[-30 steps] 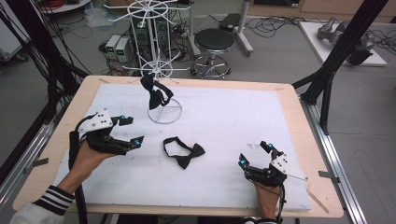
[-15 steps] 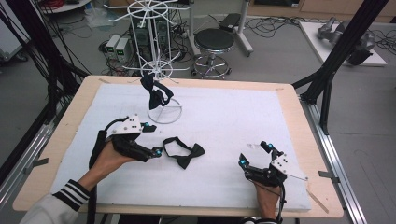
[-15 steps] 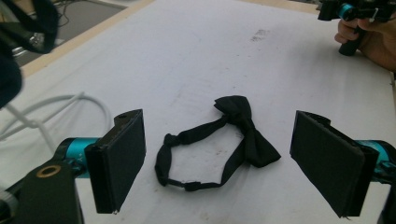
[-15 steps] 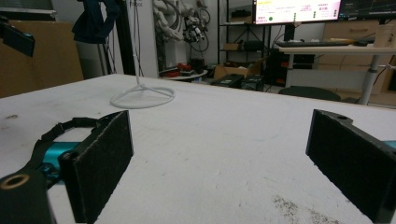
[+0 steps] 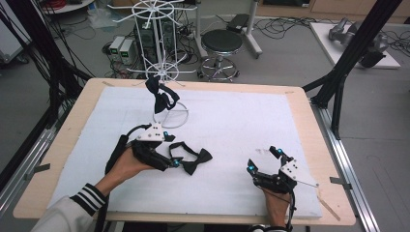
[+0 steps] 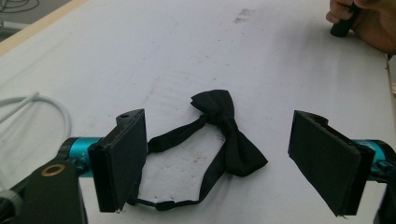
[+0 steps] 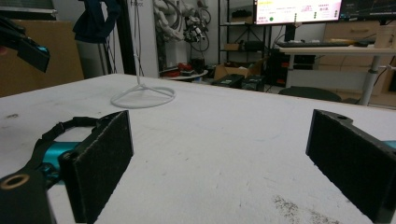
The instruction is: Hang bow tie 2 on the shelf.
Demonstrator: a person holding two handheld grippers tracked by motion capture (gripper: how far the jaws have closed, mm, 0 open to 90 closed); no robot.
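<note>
Just ahead of the left gripper (image 6: 219, 163), a black bow tie (image 6: 224, 135) lying flat on the white mat (image 5: 232, 121): knot pinched at the middle, two flared wings, one toward the far side and one nearer, a thin strap looping back from the knot toward the near jaw and round again along the bottom. Jaws wide apart, pads bare, the tie resting between and slightly beyond them; strap possibly brushing the near pad, hard to tell from this angle. Seen from above, same tie (image 5: 191, 159) left of the mat's centre, left gripper (image 5: 170, 150) hard up against its left end.

Compared with a second ago: left gripper, then well to the left near the mat's edge, now shifted rightward up to the tie; tie itself unmoved. Right gripper (image 5: 263, 162) in the same place near the front right, jaws wide and holding nothing, pads (image 7: 100, 163) flanking bare mat.

Farther off, a white wire stand (image 5: 164, 67) with its ring base on the mat's rear left, a second dark bow tie (image 5: 160, 96) hanging from it. Wooden table rim (image 5: 309, 125) showing as a narrow border round the mat. Broad bare mat between tie and right gripper and across the whole right rear; tighter on the left rear, with the stand's base near. Beyond the table, a stool (image 5: 221, 46) and cabling on the floor.
</note>
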